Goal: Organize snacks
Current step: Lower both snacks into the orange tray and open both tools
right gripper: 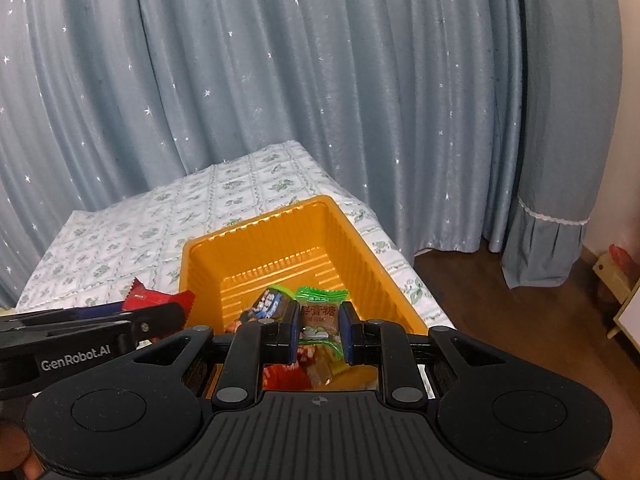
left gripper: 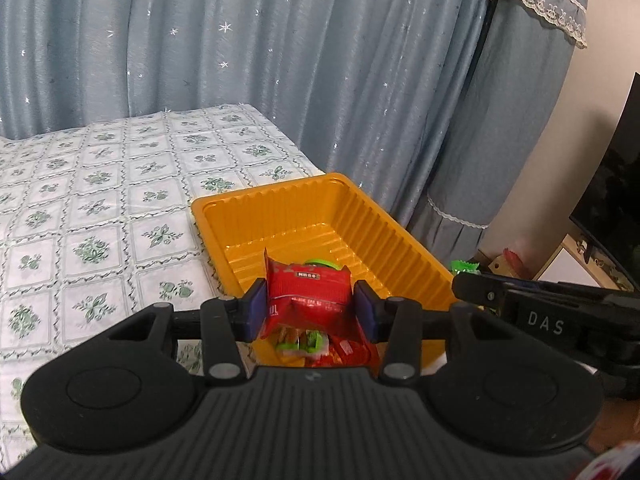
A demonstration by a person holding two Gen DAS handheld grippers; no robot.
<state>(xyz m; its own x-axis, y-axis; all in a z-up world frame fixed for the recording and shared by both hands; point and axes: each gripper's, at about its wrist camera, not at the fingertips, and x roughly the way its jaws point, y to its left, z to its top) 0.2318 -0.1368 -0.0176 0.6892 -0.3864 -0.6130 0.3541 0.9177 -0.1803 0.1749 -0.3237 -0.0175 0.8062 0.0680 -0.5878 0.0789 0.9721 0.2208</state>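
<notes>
An orange plastic tray [left gripper: 360, 216] stands on the tablecloth near the table's right edge; it also shows in the right wrist view [right gripper: 360, 248]. My left gripper [left gripper: 310, 308] is shut on a red snack packet [left gripper: 308, 290] and holds it over the tray's near end. My right gripper [right gripper: 319, 330] is shut on a green-and-brown candy packet [right gripper: 320, 312], also above the tray's near end. Several more wrapped snacks [right gripper: 272, 304] lie in the tray below. The left gripper with the red packet [right gripper: 156, 298] shows at the left of the right wrist view.
The table wears a white cloth with green flowers [left gripper: 100, 208]. Blue star curtains [right gripper: 280, 80] hang behind. Wooden floor [right gripper: 500, 300] lies to the right. A dark screen [left gripper: 616, 184] and low shelf stand at far right.
</notes>
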